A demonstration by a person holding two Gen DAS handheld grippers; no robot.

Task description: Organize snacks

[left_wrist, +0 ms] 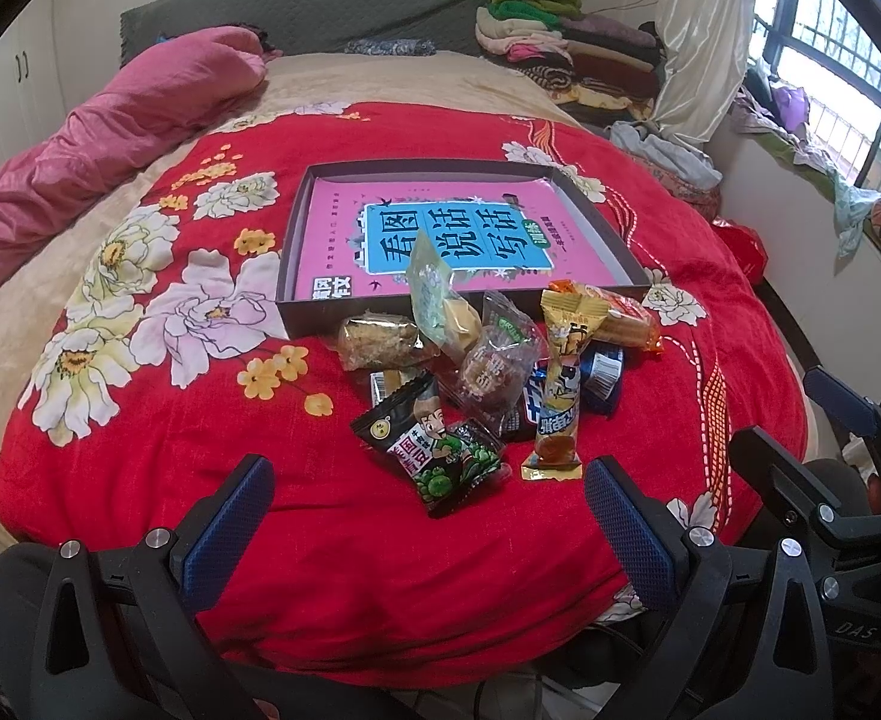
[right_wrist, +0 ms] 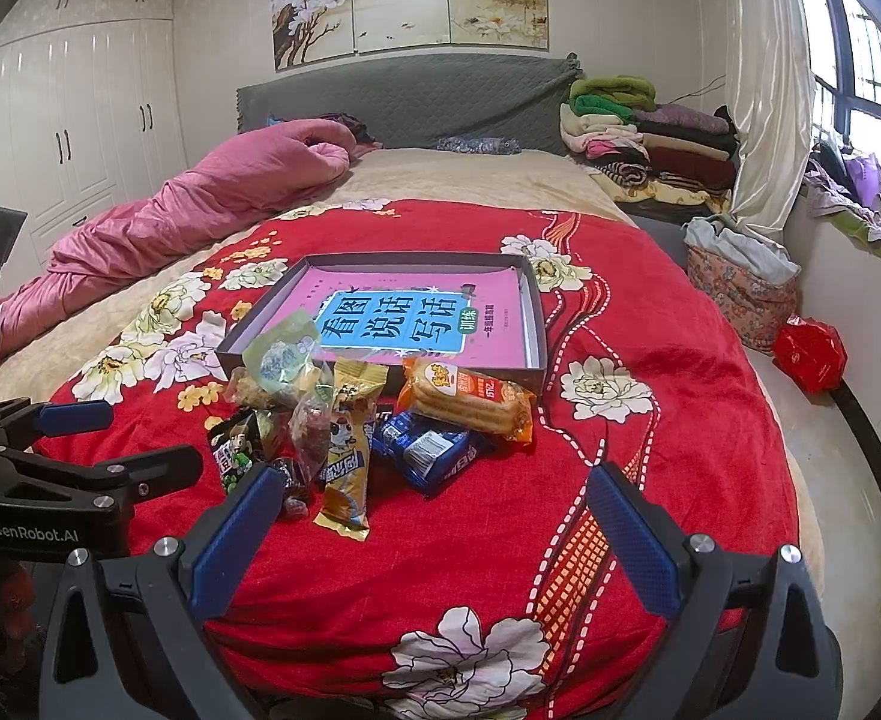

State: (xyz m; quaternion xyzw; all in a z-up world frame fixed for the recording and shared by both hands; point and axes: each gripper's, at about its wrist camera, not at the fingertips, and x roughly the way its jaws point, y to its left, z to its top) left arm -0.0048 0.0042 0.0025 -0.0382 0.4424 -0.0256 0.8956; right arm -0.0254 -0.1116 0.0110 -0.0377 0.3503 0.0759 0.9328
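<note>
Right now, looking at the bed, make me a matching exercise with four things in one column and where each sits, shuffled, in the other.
Things:
1. pink book
2. black pea packet
3. blue packet
4. folded clothes

Places:
A. stacked by the headboard, near the curtain
B. lying flat inside the shallow box
C. nearest the left gripper, at the pile's front
D. just in front of the orange biscuit pack

Pairs: 1-B, 2-C, 3-D, 4-A

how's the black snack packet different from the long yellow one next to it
The black snack packet is short and squat with green peas pictured; the long yellow packet is slim with a cartoon cow. The black one lies nearer the left gripper. Both lie sealed on the red blanket, outside the box.
</note>
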